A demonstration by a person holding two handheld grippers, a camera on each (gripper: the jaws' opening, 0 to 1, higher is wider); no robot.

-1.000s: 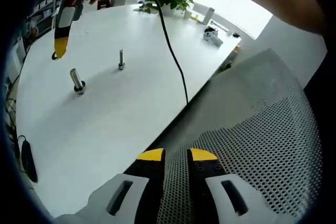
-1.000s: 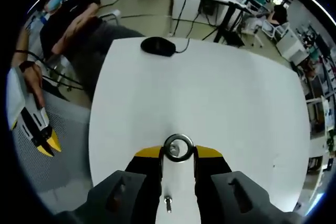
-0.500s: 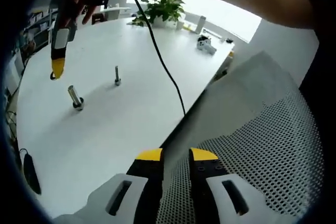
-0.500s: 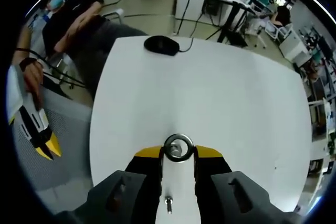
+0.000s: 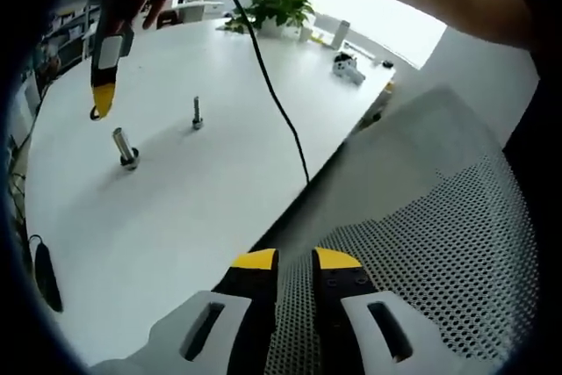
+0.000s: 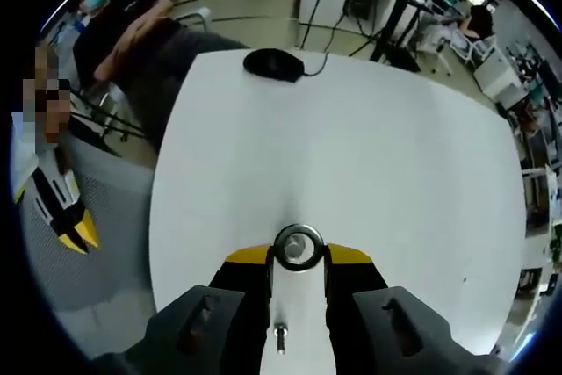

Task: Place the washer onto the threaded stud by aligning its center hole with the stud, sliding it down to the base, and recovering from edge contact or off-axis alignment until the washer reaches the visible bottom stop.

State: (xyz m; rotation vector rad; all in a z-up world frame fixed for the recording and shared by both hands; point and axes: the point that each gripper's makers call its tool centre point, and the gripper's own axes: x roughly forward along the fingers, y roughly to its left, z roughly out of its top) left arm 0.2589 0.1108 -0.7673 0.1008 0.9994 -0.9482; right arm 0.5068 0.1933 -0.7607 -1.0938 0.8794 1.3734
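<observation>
**Washer above the stud**

The right gripper (image 6: pixel 297 256) is gripping the washer (image 6: pixel 297 247) in its jaws, above the threaded stud (image 6: pixel 280 337) (standing on the white table (image 6: pixel 369 164)). The left gripper (image 5: pixel 294 261) is hanging off the table's edge, jaws nearly closed and holding nothing.

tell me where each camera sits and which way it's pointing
Left gripper view: rides the left gripper, held over a mesh chair, facing across the white table at two studs; a forearm crosses the top.
Right gripper view: rides the right gripper, above the table, looking down at its washer and a stud below.
Shared: the table, and each view shows the other gripper.
</observation>
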